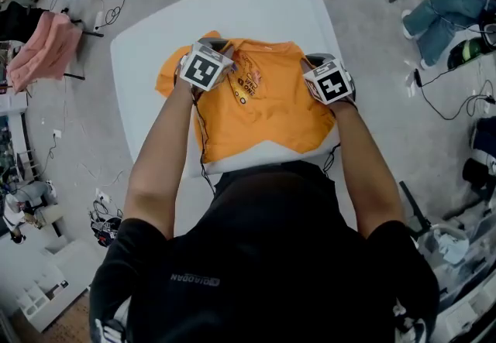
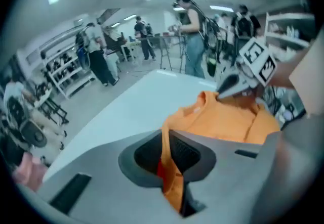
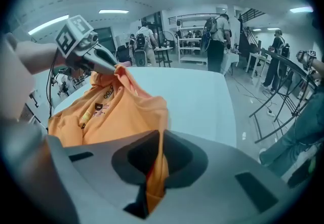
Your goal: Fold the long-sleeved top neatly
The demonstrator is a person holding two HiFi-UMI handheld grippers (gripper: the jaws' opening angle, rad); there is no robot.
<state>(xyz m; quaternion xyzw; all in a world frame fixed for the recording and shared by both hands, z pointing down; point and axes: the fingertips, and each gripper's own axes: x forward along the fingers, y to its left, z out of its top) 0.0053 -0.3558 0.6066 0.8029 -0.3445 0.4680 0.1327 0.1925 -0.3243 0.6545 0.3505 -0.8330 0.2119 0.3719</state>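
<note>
An orange long-sleeved top [image 1: 260,105] with a printed front lies spread on the white table [image 1: 256,5]. My left gripper [image 1: 215,51] is shut on the top's far left edge, and a fold of orange cloth [image 2: 169,167] stands pinched between its jaws. At the far right edge my right gripper [image 1: 316,64] is shut on the top too, with a strip of cloth [image 3: 158,167] caught between its jaws. In the left gripper view the right gripper [image 2: 238,84] holds a raised corner; in the right gripper view the left gripper [image 3: 104,61] does the same.
The table's near edge [image 1: 256,152] shows below the top's hem. A pink garment [image 1: 43,51] hangs at the left, cables [image 1: 457,105] lie on the floor at the right. A seated person's legs [image 1: 442,8] are at the upper right. Several people [image 2: 192,31] stand beyond the table.
</note>
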